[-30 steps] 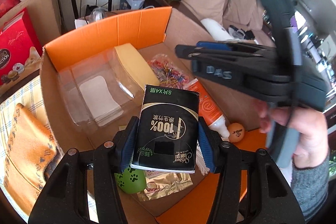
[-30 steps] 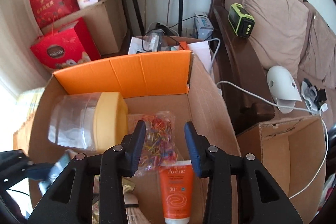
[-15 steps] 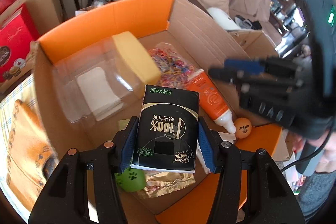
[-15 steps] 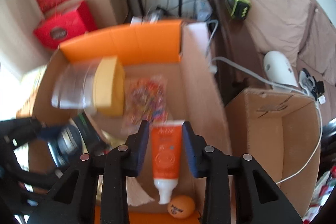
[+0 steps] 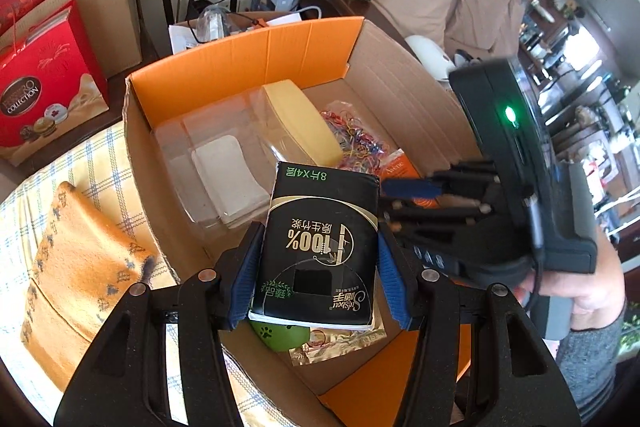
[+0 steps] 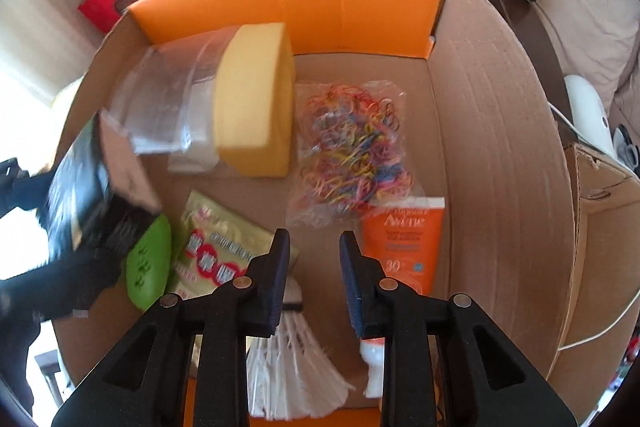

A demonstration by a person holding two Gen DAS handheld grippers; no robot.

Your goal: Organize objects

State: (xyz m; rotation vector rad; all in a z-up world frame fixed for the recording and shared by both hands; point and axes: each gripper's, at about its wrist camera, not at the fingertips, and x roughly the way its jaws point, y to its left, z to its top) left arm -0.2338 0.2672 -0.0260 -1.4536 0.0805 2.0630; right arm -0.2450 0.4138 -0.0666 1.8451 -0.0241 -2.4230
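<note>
Left wrist view: one cardboard box point(image 5: 400, 75) fills the frame, and above its 6 o'clock side the left gripper point(image 5: 318, 277) clamps one black tissue pack point(image 5: 324, 247) between both blue pads. Right gripper point(image 6: 313, 269) — jaws just been narrowing, nothing between them — hangs partly parted over the box floor. Inside: one yellow-lidded clear jar point(image 6: 224, 99) at 10 o'clock, one rubber-band bag point(image 6: 352, 151) at centre, one orange sunscreen tube point(image 6: 404, 243), one white shuttlecock point(image 6: 296, 379) — at 6 o'clock.

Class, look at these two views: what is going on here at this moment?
A person is sorting things in a cardboard box. The left gripper grips a black tissue pack above it. The right gripper, its jaws just closing with nothing between them, points down over the white shuttlecock, beside the orange sunscreen tube.
</note>
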